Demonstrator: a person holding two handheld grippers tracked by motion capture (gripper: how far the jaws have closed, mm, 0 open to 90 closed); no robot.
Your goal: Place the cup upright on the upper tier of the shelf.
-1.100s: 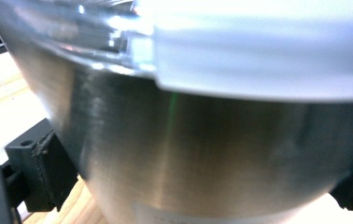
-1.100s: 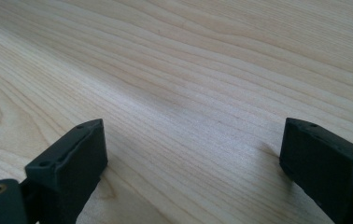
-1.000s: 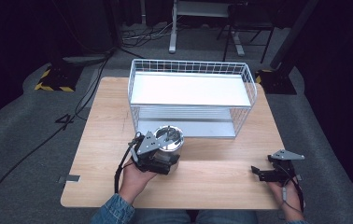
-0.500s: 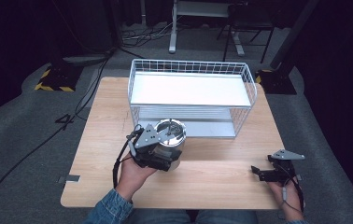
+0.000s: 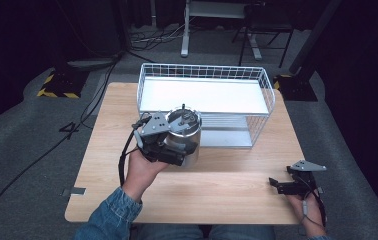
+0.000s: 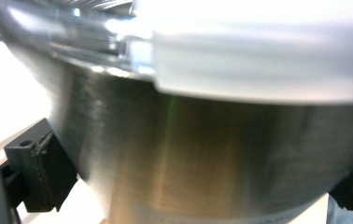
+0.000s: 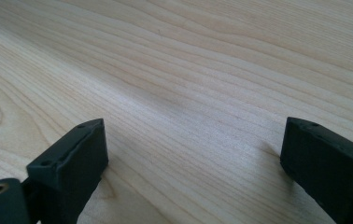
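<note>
While the left gripper point(image 5: 169, 145) clamps its jaws on either side of the steel pot point(image 5: 186, 135), the pot sits lifted just in front of the white wire rack point(image 5: 204, 75); the right gripper point(image 5: 289, 186) rests apart on the wooden table point(image 5: 227, 195), jaws spread wide with nothing between them

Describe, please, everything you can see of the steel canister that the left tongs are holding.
The steel canister is a round, brushed-metal pot that stands upright, with a clear lid whose top carries a metal clasp. It sits in front of the white wire rack, at its left end, over the wooden table. The left tongs grip its side wall, a black jaw at each flank in the left gripper view. Whether its base touches the table cannot be told.
</note>
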